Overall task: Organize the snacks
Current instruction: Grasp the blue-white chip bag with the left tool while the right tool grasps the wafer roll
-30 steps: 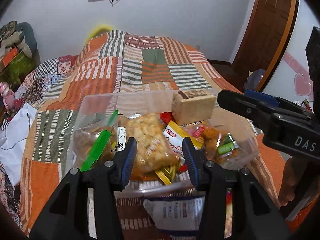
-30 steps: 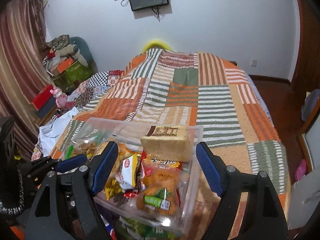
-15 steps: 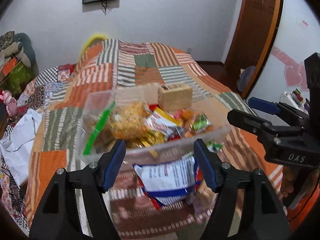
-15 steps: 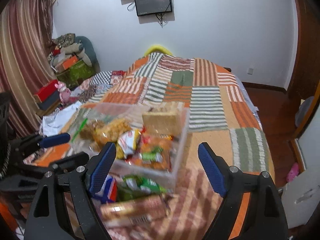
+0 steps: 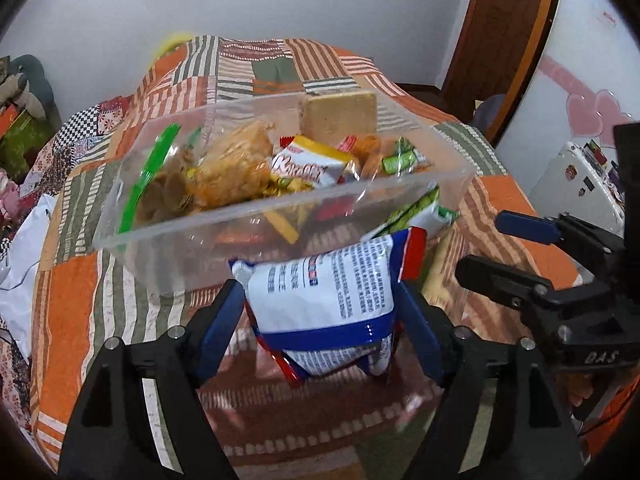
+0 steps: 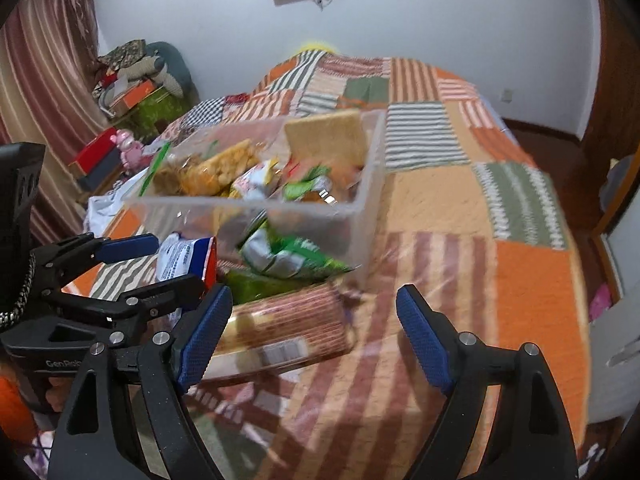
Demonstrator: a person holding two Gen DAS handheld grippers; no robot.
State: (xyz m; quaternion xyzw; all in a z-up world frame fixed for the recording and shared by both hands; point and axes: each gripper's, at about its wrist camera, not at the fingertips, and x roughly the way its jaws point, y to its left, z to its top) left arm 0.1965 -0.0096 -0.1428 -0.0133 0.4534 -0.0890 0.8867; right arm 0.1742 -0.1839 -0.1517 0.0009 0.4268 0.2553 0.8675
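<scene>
Since half a second ago I have drawn both grippers back from the clear plastic bin [image 5: 280,208] and brought my left gripper [image 5: 320,332] down around the white and blue snack bag [image 5: 324,296], which now sits between its blue pads; whether they press it or only flank it I cannot tell. The patchwork bedspread [image 6: 500,216] in orange, green and striped squares carries everything. On it the bin stands filled with snacks: a tan cracker block [image 5: 340,114] upright at its far side, a bag of golden puffed pieces [image 5: 236,168], a white and yellow packet [image 5: 310,164], a green-labelled packet [image 5: 400,158] and a green strip [image 5: 148,176] along the left wall. Outside the bin, just beside its near wall, lie the white and blue bag, a green packet [image 6: 288,256] and a long brown-striped biscuit pack [image 6: 288,328]. My right gripper [image 6: 316,344] hangs with its fingers wide apart and nothing between them, the left pad just beside the end of the biscuit pack
</scene>
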